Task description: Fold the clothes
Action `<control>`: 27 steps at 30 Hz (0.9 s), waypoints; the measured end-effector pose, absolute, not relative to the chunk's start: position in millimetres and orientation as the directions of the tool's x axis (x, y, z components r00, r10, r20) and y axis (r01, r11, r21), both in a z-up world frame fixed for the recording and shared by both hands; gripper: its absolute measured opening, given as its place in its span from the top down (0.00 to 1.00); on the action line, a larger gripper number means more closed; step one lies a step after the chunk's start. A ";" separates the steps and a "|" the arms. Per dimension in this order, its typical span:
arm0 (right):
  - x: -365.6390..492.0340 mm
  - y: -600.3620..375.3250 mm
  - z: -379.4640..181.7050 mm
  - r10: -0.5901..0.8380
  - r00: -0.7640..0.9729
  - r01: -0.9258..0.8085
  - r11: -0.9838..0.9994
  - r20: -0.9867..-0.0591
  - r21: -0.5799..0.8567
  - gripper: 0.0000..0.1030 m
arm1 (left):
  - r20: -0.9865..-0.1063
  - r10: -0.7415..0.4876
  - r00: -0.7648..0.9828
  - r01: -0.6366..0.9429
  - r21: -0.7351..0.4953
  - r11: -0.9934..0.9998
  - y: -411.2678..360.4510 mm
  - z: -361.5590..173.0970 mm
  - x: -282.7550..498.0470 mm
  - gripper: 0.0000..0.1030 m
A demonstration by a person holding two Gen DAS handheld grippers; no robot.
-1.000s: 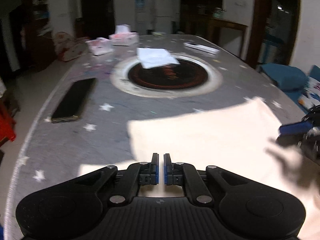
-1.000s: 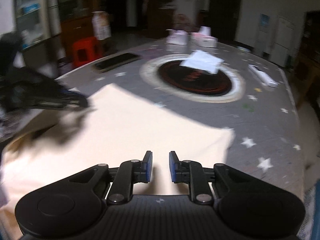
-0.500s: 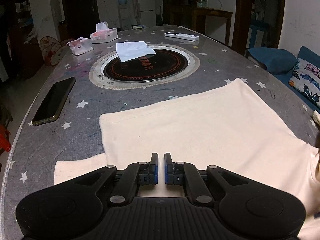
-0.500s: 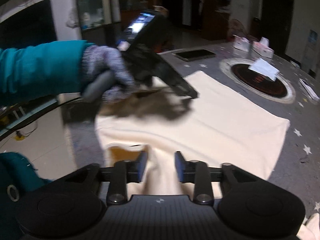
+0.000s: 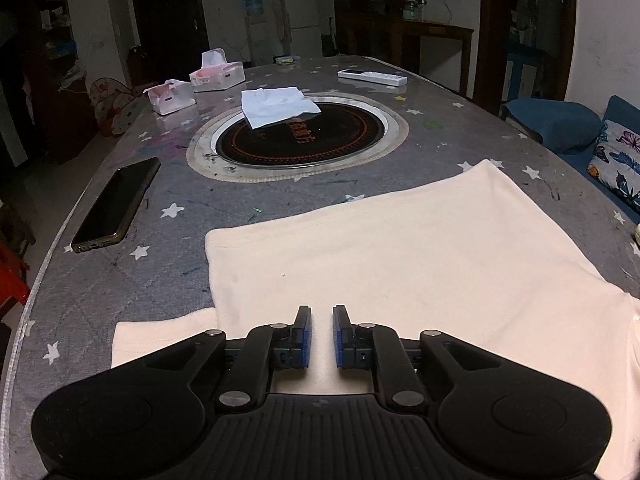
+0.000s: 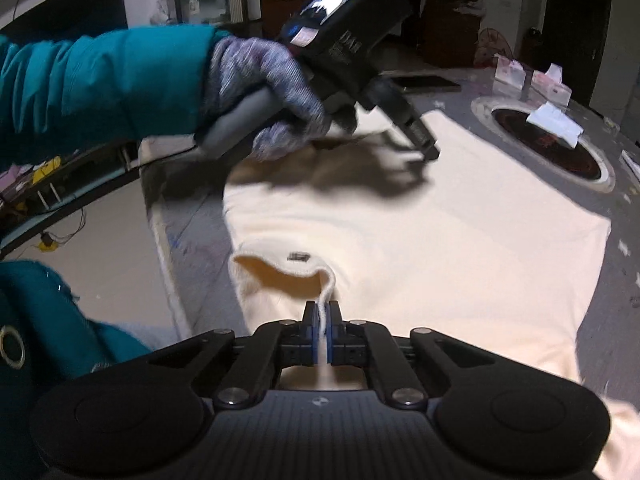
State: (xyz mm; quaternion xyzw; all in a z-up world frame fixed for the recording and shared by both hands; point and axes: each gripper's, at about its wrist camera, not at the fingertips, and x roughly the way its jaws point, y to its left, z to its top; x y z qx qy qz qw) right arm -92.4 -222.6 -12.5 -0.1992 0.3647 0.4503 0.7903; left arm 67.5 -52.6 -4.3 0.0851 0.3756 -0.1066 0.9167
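— Where's the shirt?

— The shirt (image 5: pixel 420 256) lies flat on the table (image 5: pixel 120 280), cream on grey with white stars. From my left camera it fills the near half, with one sleeve sticking out at 8 o'clock. Its neckline (image 6: pixel 280 270) faces the near edge in the right view.

— What's your right gripper doing?

— My right gripper (image 6: pixel 321 330) has just been closing, and its blue pads are now pinched on the collar rim, a thin fold of fabric standing up between them.

— And the left?

— My left gripper (image 5: pixel 321 336) has just been opening a little. There's a narrow gap between its pads and nothing in it; the shirt shows underneath. In the right view it sits at 12 o'clock, tips low over the shirt; whether they touch it I can't tell. A gloved hand (image 6: pixel 264 92) in a teal sleeve grips it.

— Anything else on the table?

— A phone (image 5: pixel 116 204) at 10 o'clock, a round cooktop (image 5: pixel 300 136) at 12 with a white cloth (image 5: pixel 276 106) over its far rim, two tissue boxes (image 5: pixel 216 74) beyond, and a remote (image 5: pixel 372 77) at 1 o'clock.
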 end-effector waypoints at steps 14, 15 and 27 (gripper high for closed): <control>-89.7 -281.9 18.5 0.563 0.465 -0.706 0.702 -0.683 0.098 0.85 | -0.682 -0.173 0.710 0.285 0.054 0.957 -59.4 3.6 35.8 0.71; -83.9 -295.2 22.3 0.534 0.511 -0.662 0.745 -0.674 0.088 0.85 | -0.681 -0.192 0.707 0.301 0.045 0.952 -63.3 4.6 30.0 0.71; -10.2 -445.3 6.8 0.065 0.741 -0.031 0.998 -0.668 0.063 0.79 | -0.640 -0.472 0.606 0.566 -0.069 0.821 -130.7 22.9 -30.9 0.58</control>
